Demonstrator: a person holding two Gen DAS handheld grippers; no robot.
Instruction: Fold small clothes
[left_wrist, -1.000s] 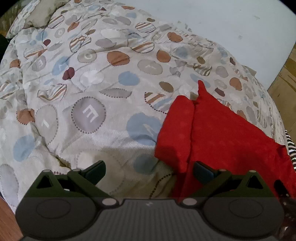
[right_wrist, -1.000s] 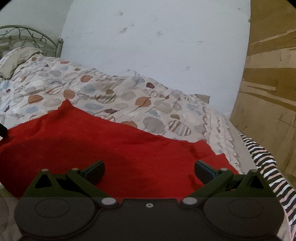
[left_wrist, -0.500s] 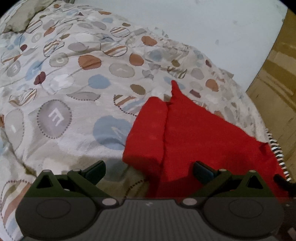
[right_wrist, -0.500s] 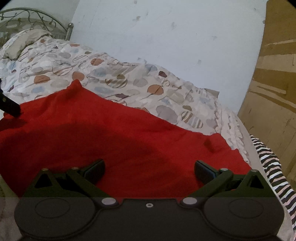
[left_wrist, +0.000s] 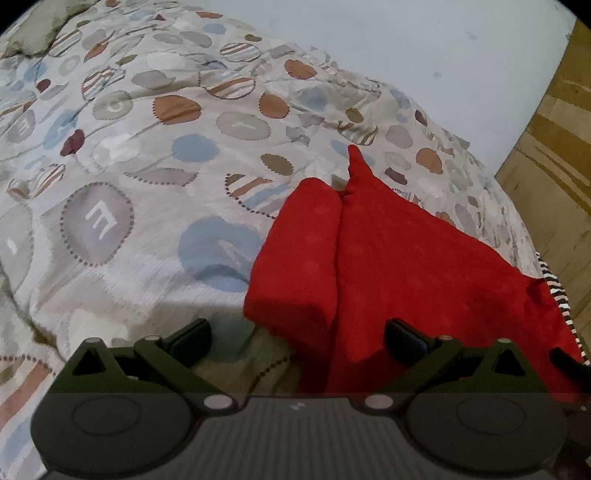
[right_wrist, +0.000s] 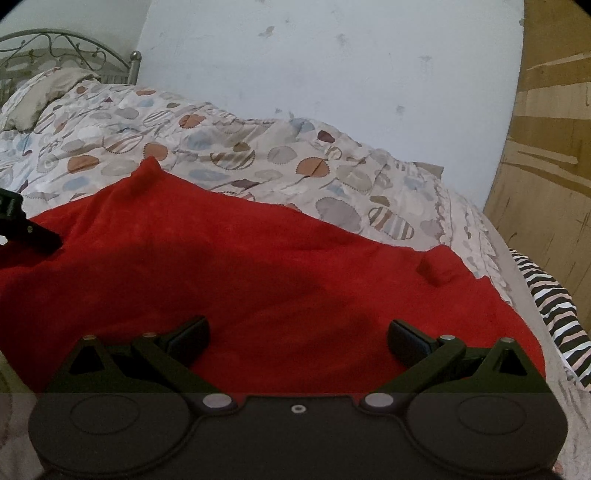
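A red cloth (left_wrist: 406, 273) lies spread on the patterned bedspread (left_wrist: 147, 166), with its left edge folded over into a thick flap (left_wrist: 299, 266). My left gripper (left_wrist: 297, 338) is open and empty, just above the flap's near corner. My right gripper (right_wrist: 297, 338) is open and empty, low over the middle of the same red cloth (right_wrist: 240, 266). A small raised tuck (right_wrist: 434, 267) sits at the cloth's right side. The left gripper's finger (right_wrist: 26, 229) shows at the left edge of the right wrist view.
A striped black, white and pink garment (right_wrist: 554, 317) lies at the bed's right edge. A pillow (right_wrist: 40, 96) and metal headboard (right_wrist: 66, 44) are at the far left. A pale wall (right_wrist: 332, 74) and a wooden panel (right_wrist: 554, 166) stand behind and to the right.
Both grippers have shifted over the cloth: the left view has swung right so the folded flap sits nearer centre. The right gripper rose and tilted a little. Jaws stayed open.
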